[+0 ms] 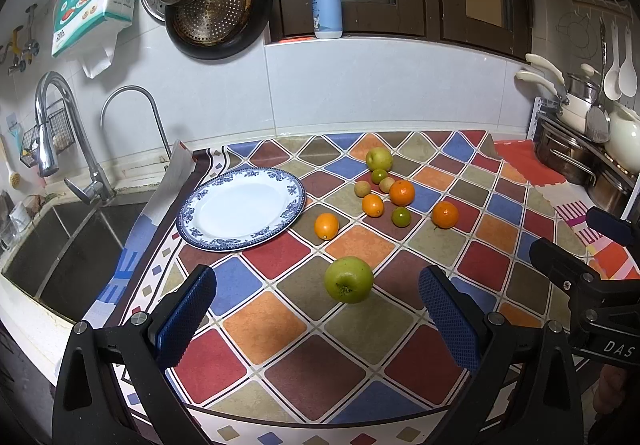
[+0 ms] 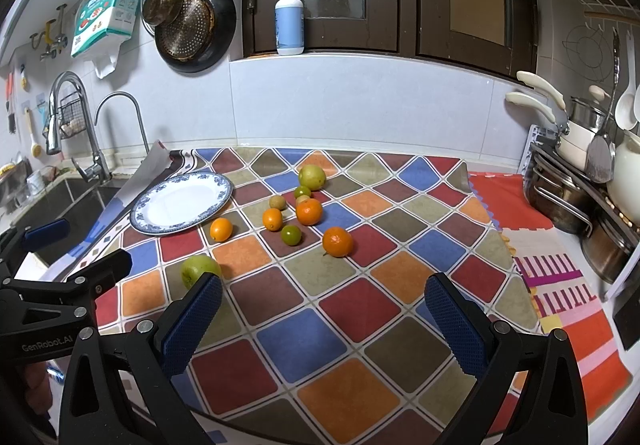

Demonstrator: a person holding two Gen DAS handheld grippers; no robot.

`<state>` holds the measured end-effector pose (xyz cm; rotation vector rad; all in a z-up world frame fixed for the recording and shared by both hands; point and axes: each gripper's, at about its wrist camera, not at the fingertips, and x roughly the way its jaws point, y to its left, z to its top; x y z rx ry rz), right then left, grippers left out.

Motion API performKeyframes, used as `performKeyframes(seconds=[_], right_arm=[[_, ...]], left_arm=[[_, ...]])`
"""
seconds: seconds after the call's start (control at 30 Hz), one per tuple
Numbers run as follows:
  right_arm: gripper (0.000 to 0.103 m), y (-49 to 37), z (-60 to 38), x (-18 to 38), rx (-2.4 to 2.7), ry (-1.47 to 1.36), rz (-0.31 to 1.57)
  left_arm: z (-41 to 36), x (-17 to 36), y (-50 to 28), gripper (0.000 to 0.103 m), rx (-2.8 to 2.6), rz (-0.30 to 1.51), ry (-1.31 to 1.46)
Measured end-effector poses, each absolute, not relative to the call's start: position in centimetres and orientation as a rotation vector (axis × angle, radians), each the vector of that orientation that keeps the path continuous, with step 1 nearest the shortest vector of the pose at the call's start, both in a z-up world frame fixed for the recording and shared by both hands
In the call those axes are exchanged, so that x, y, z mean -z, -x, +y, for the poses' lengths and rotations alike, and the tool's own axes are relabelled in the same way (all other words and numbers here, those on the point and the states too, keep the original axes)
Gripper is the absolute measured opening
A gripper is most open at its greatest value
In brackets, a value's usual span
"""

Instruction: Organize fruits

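A blue-rimmed white plate (image 1: 242,207) (image 2: 182,201) lies empty at the left of the checked cloth. A green apple (image 1: 349,279) (image 2: 200,269) rests on the cloth just ahead of my left gripper (image 1: 318,277) (image 2: 76,245), which is open with the apple roughly between its fingertips and untouched. A second green apple (image 1: 379,158) (image 2: 312,176) sits farther back. Between them lie several small oranges (image 1: 402,192) (image 2: 309,211), two green citrus (image 1: 400,216) (image 2: 291,234) and two tan fruits (image 1: 362,188) (image 2: 277,202). My right gripper (image 2: 323,283) (image 1: 588,241) is open over bare cloth.
A steel sink (image 1: 68,245) with two faucets (image 1: 52,133) lies left of the plate. Pots and pans on a rack (image 2: 568,197) crowd the right edge. A soap bottle (image 1: 327,1) stands on the sill, and pans (image 1: 216,9) hang on the wall.
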<state>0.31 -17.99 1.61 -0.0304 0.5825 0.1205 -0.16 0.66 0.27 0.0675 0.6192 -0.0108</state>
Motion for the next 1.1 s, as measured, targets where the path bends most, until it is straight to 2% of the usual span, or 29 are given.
performKeyframes(seconds=[0.63,1.1], right_arm=[[0.102,-0.3,-17.7,-0.9,-0.125,0.032,0.587],[0.102,-1.7,-17.2,0.2,-0.144,0.049,0.654]], left_arm=[[1.0,-0.2,0.1,0.103,0.008,0.625,-0.066],[0.8,1.4,-1.5,0.103,0.010,0.696,-0.065]])
